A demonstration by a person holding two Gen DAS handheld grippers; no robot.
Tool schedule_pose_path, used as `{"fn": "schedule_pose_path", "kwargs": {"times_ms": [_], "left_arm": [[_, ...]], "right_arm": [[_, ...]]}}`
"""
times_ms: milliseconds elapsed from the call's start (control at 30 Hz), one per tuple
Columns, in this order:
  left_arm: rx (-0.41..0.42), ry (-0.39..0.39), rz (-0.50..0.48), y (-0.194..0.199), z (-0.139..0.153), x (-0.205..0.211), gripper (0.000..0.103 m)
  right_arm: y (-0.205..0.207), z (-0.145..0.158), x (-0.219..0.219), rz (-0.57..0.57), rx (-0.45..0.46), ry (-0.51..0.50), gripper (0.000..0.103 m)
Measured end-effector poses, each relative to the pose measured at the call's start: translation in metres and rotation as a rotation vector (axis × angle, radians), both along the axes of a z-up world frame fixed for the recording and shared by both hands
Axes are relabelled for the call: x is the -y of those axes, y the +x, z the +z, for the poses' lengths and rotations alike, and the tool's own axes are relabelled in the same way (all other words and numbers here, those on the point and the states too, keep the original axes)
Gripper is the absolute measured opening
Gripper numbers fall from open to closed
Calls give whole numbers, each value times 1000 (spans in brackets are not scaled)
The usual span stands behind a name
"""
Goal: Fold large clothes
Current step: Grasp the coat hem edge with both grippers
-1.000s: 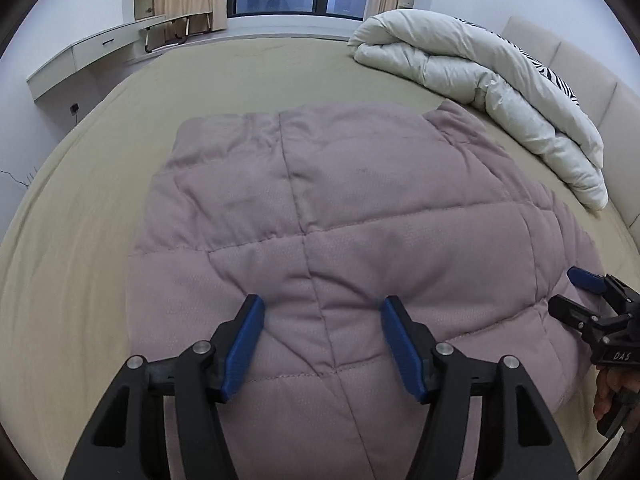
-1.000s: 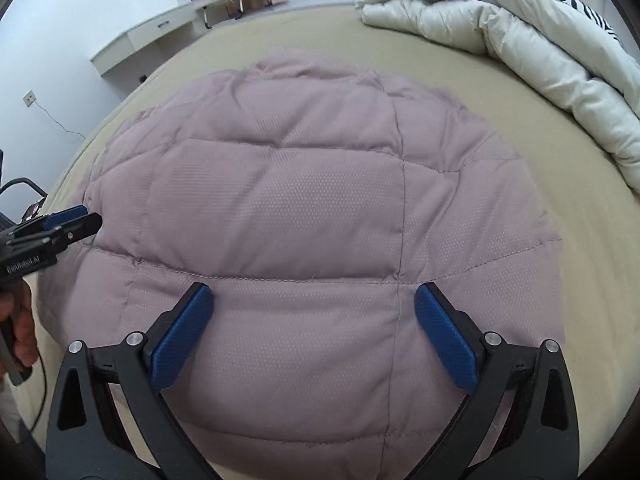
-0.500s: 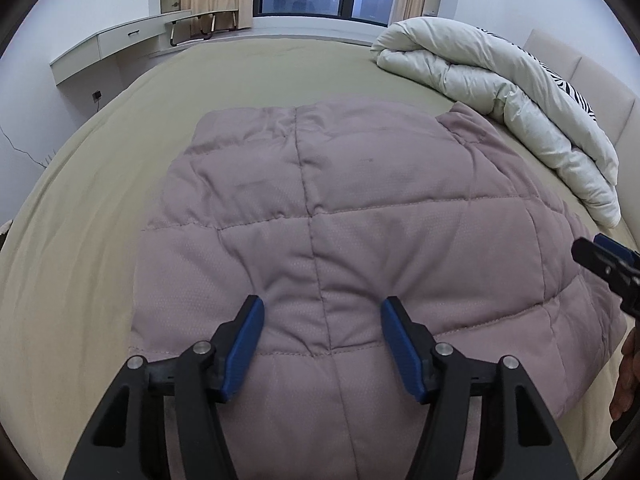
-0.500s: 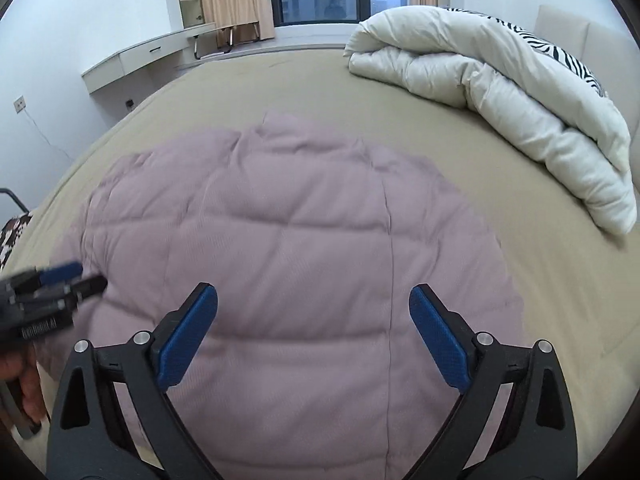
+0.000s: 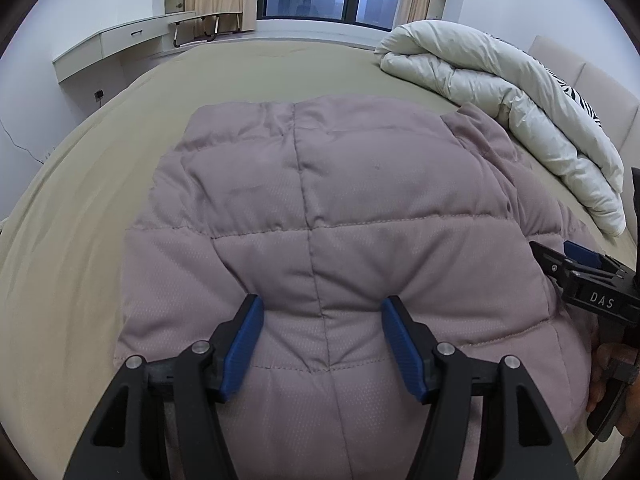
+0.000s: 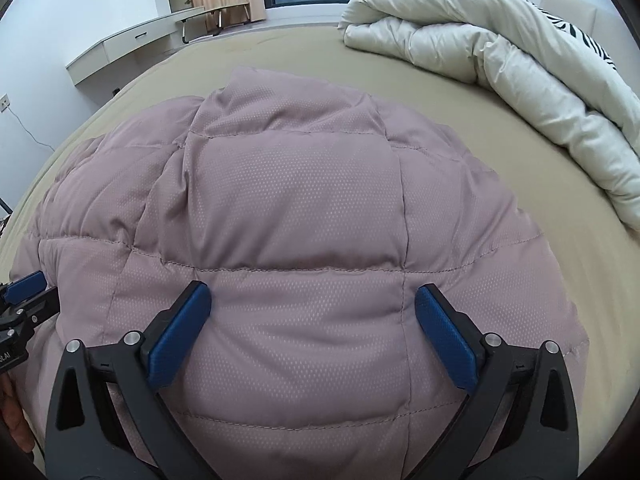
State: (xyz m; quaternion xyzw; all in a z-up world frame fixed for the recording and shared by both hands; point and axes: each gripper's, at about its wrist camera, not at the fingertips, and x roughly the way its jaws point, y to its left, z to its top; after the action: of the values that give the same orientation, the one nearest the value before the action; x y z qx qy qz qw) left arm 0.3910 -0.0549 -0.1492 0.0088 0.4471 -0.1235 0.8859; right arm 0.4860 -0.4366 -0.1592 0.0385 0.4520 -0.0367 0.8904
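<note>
Both my claws hang spread and empty over the puffy mauve quilted garment [image 5: 344,216] lying flat on the tan bed [image 5: 80,208]: left gripper [image 5: 322,334] at its near hem, right gripper [image 6: 313,312] beside it, probably lining up a fold.

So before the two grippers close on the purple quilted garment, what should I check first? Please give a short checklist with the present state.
1. Left hand-held gripper open, with the purple quilted garment bulging between its fingers: ok.
2. Right hand-held gripper open, wide over the fabric: ok.
3. Both at the near edge, side by side: ok.
4. Garment lies flat on the bed: mostly ok; some creases at the far left in the right wrist view.
5. White duvet apart from the garment: ok.
6. How many layers each gripper would pinch: cannot tell.
</note>
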Motion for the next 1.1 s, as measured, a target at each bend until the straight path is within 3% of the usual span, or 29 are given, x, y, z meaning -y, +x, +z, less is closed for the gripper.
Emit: {"fn": "schedule_pose_path", "kwargs": {"times_ms": [100,200,267,333,433,700,800,1100], "left_arm": [[-10,10,12,0,12,0,65],[28,13,48,0,27,-6,64],[46,6,77,5,33,-12,64],[33,4,96,15,31,-17,64],[2,-7,98,27,17,-24,69],[19,-22,104,27,9,-24,71],[37,-10,116,23,10,-25,78],[4,-61,139,12,18,-40,79]], "right_arm": [[2,22,3,-25,-16,5,100],[-3,64,-2,-27,124,10,100],[12,73,-11,13,123,28,100],[34,64,-21,57,75,14,100],[59,20,-27,74,-64,-18,103],[59,0,-20,59,-10,37,103],[56,3,-15,62,3,65,103],[6,44,19,30,146,134,103]]}}
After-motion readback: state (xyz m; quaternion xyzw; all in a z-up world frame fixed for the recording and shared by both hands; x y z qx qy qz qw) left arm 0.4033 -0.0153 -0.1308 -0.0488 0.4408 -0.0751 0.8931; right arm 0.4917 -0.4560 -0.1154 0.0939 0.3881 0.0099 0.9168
